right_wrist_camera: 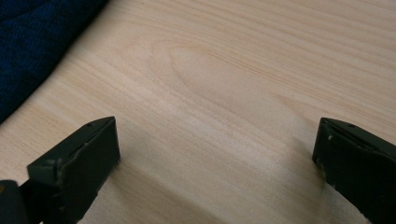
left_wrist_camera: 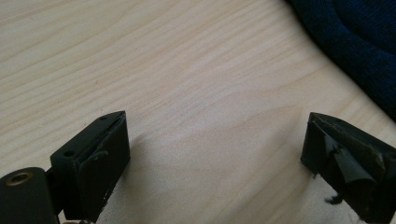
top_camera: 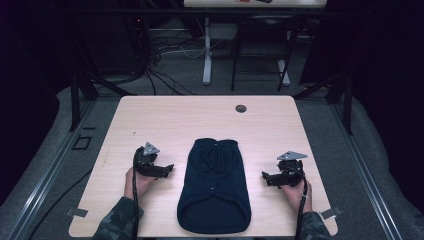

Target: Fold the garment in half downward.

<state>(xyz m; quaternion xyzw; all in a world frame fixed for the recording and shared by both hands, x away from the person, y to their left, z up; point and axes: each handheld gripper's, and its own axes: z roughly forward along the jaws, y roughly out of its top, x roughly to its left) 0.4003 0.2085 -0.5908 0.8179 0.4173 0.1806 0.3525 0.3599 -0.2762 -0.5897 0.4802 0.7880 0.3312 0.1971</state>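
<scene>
So there's a dark navy knit garment [top_camera: 214,186], looks like a small sleeveless sweater, lying flat in the middle of the light wood worktop [top_camera: 165,117]. The neck end points away from the person and the wider hem sits close to the near edge. It's spread out smooth, with a couple of tiny pale dots down its centre line that I can't make out.

The left gripper [top_camera: 169,169] rests on the worktop just to the left of the garment, near it but not touching. Its fingers [left_wrist_camera: 100,161] are spread wide with nothing but bare wood between them, and the knit edge [left_wrist_camera: 359,42] shows off in the upper right corner of the left gripper view.

The right gripper [top_camera: 265,176] is on the other side, also near the garment and apart from it. Its fingers [right_wrist_camera: 84,161] are released too, wide apart over bare wood, with the navy fabric [right_wrist_camera: 32,42] in the upper left corner of the right gripper view.

Both grippers point inward toward the garment, each with a hand behind it and camo-pattern sleeves at the bottom edge. A small round dark grommet hole [top_camera: 241,108] sits near the far edge of the worktop.
</scene>
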